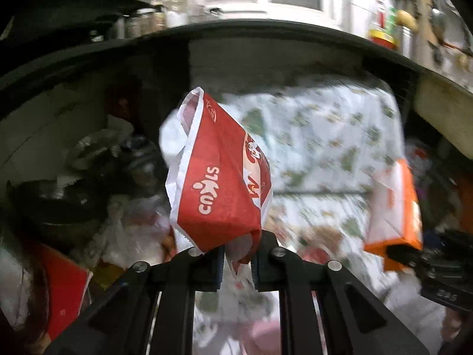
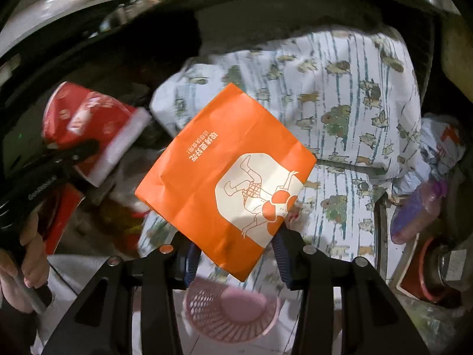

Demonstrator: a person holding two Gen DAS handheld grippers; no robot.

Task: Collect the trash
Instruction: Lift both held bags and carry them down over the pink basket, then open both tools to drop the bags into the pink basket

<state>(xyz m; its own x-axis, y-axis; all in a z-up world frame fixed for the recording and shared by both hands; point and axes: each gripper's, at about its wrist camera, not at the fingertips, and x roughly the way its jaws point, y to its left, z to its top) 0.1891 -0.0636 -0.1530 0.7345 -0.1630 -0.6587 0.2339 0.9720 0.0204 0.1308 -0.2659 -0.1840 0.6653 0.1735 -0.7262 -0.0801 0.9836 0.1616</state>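
Your left gripper (image 1: 238, 261) is pinched on the red paper bag (image 1: 220, 174), which sticks up off the fingers. Your right gripper (image 2: 235, 261) has jaws wide; the orange paper bag (image 2: 227, 174) sits between them, grip unclear. Pink mesh basket (image 2: 232, 315) is below, patterned cloth (image 2: 340, 94) behind both bags.

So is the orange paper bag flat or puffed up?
Flat. The orange paper bag shows creases and no bulge, pinched at its corner by the right gripper.
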